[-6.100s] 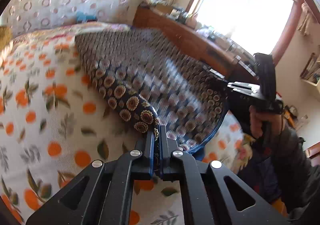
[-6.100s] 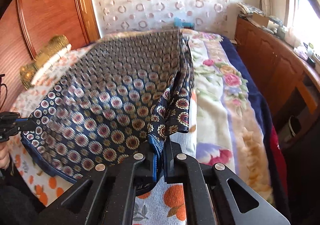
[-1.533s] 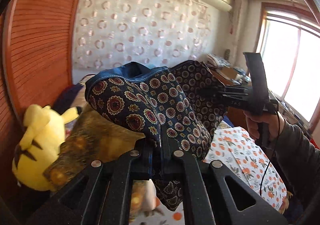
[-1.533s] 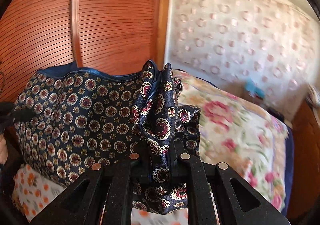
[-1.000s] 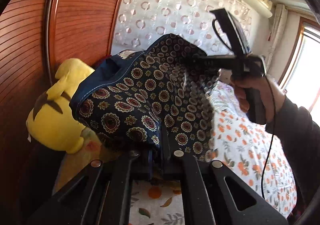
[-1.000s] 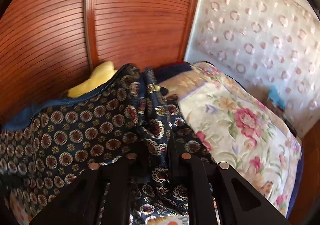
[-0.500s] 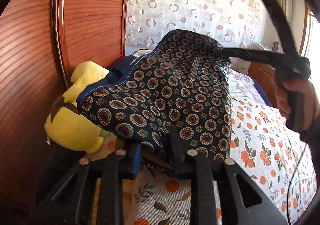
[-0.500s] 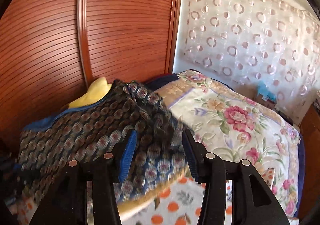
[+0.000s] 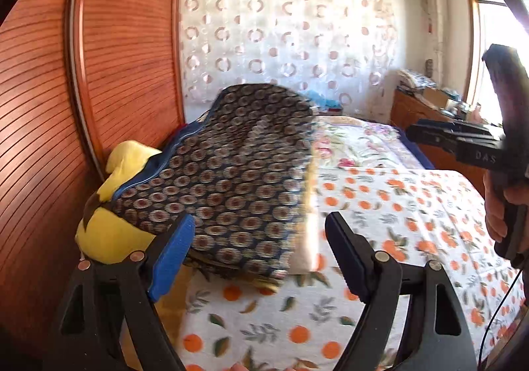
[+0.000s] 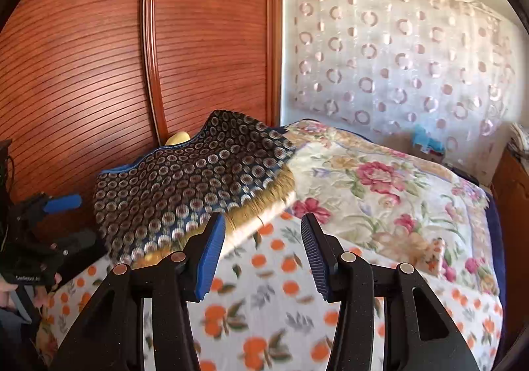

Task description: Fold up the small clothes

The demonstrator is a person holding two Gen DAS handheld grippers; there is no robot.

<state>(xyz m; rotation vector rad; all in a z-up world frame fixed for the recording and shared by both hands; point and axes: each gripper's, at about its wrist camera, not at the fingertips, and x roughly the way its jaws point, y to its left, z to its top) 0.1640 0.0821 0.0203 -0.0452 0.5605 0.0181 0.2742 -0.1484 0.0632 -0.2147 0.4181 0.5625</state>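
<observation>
The folded navy garment [image 9: 228, 179] with a round medallion print lies at the head of the bed, draped over a yellow plush toy [image 9: 112, 225] and a gold cushion. It also shows in the right wrist view [image 10: 185, 186]. My left gripper [image 9: 258, 245] is open and empty just in front of the garment. My right gripper [image 10: 263, 239] is open and empty to the garment's right, over the bed. The right gripper also shows in the left wrist view [image 9: 463, 139], and the left gripper in the right wrist view [image 10: 56, 215].
The bed has an orange-print sheet [image 9: 380, 222] and a floral blanket [image 10: 380, 182]. A ribbed wooden headboard [image 10: 99, 57] stands behind the garment. A patterned curtain [image 9: 281, 40] hangs at the back. A wooden dresser [image 9: 423, 113] stands by the window on the right.
Both grippers carried the garment up to the head of the bed, then opened and let it go. It now rests on the plush toy and cushion, and both grippers have drawn back.
</observation>
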